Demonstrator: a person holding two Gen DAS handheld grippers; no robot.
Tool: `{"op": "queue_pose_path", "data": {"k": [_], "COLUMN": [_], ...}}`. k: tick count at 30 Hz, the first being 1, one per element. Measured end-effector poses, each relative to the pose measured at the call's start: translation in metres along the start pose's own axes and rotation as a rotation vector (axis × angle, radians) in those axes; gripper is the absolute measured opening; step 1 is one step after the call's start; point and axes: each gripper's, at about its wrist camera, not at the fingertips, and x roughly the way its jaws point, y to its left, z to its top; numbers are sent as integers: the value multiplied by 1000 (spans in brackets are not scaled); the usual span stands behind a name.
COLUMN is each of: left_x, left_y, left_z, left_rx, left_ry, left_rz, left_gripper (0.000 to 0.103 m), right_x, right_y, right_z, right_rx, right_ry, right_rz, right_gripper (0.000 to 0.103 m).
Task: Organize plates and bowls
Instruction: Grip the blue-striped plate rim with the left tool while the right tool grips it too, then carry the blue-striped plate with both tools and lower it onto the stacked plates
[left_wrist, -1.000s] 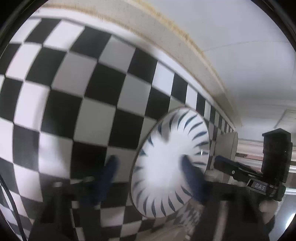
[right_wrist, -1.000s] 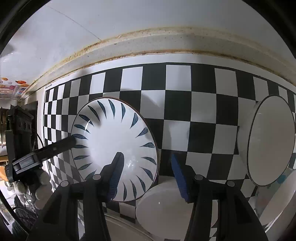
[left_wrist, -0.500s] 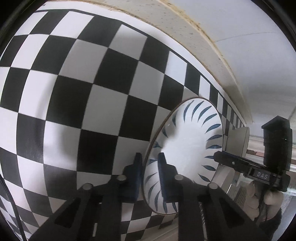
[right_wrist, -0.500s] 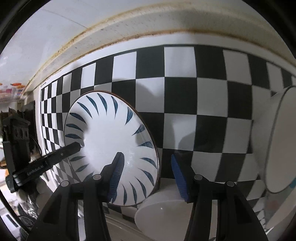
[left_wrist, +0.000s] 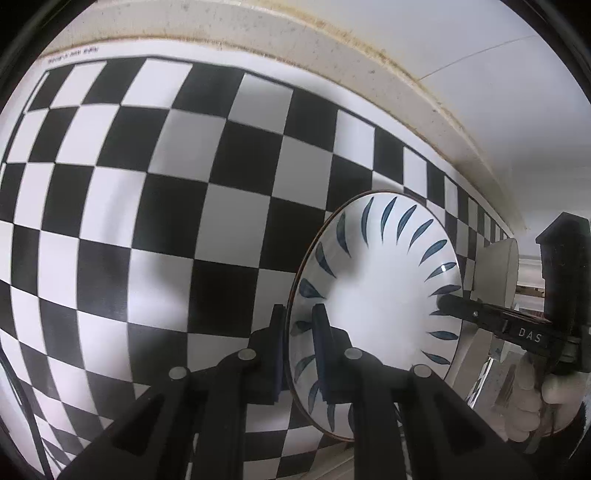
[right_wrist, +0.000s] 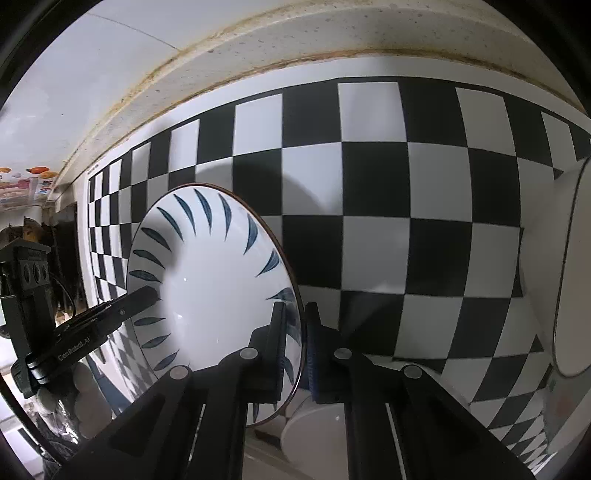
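Observation:
A white bowl with blue leaf strokes and a brown rim (left_wrist: 380, 295) stands on edge above the checkered surface. My left gripper (left_wrist: 298, 350) is shut on its left rim. My right gripper (right_wrist: 295, 350) is shut on the opposite rim of the same bowl (right_wrist: 210, 280). Each gripper shows in the other's view: the right one (left_wrist: 487, 321) at the bowl's far side, the left one (right_wrist: 103, 321) likewise. A plain white bowl (right_wrist: 314, 435) lies below the right gripper.
A black and white checkered mat (left_wrist: 147, 221) covers the counter up to a beige ledge (left_wrist: 369, 66) and white wall. A white plate with a dark rim (right_wrist: 569, 269) stands at the right. Another pale dish (left_wrist: 498, 266) sits behind the patterned bowl.
My left gripper closed on the bowl's rim half a second ago and holds it. My right gripper has moved in and closed on the opposite rim.

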Motion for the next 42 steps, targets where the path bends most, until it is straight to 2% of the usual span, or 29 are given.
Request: {"op": "queue_pose_path", "data": {"k": [7,14,22,29,35,42], "left_x": [-23,-50,-79,-93,-85,-65], "left_y": [-3,-17,-36,-43,-48,-50], "left_z": [-8,-29,-72,-113,-143,-170], "left_rx": [31,72,124,158,177,194], "left_ry": [-20,-42,-64,-63,-36,14], "left_rz": [8,13,10,5,15,28], "left_gripper": [12,12,12,12,12,12], "right_x": [-13,-45,-78,-95,-86,-68], "right_y": [7,12,17,12,0,-23], "right_z": [-11,-39,-96,-161,-210,-250], "right_rx": [-22,-49,-73,-75,-55,-16], "right_ry": [-27,-73,-132,-171,-175,-156], "right_rz": [26,53,71,99,124,142], "right_gripper": [11,10,10,10,9,9]}}
